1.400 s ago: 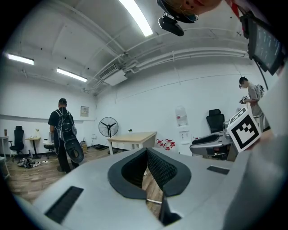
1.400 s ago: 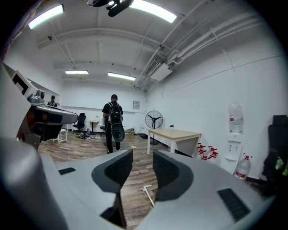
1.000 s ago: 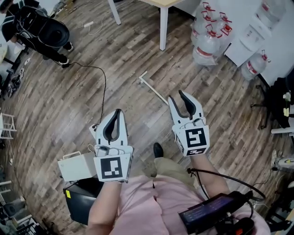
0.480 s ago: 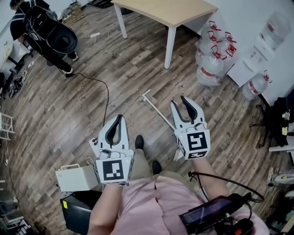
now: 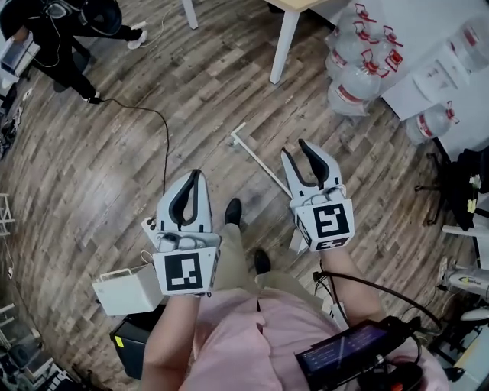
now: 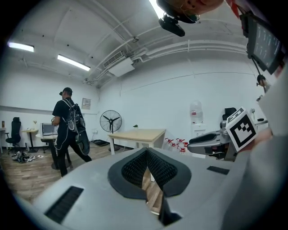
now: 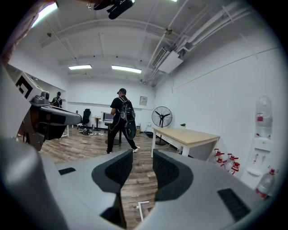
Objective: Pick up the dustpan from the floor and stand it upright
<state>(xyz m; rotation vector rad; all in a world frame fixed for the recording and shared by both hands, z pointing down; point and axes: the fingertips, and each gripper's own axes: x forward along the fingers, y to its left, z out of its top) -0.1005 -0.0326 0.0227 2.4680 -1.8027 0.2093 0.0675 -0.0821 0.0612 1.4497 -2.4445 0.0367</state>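
Note:
The dustpan lies flat on the wooden floor. Its long white handle (image 5: 256, 158) runs diagonally from the T-shaped end toward my right gripper, which hides most of the pan end. In the right gripper view the handle's tip (image 7: 141, 209) shows low between the jaws. My right gripper (image 5: 295, 147) is held above the handle, open and empty (image 7: 142, 155). My left gripper (image 5: 195, 177) is to the left of the dustpan, its jaws shut on nothing (image 6: 146, 150).
A wooden table (image 5: 289, 9) stands at the back, with several water bottles (image 5: 351, 84) at its right. A person in black (image 5: 61, 30) stands far left; a black cable (image 5: 166, 137) runs across the floor. A white box (image 5: 122, 290) sits by my left side. A fan (image 7: 162, 117) stands beyond.
My view has shifted and my foot has stepped forward between the grippers. Both grippers keep their poses. The person in black has moved farther to the upper left.

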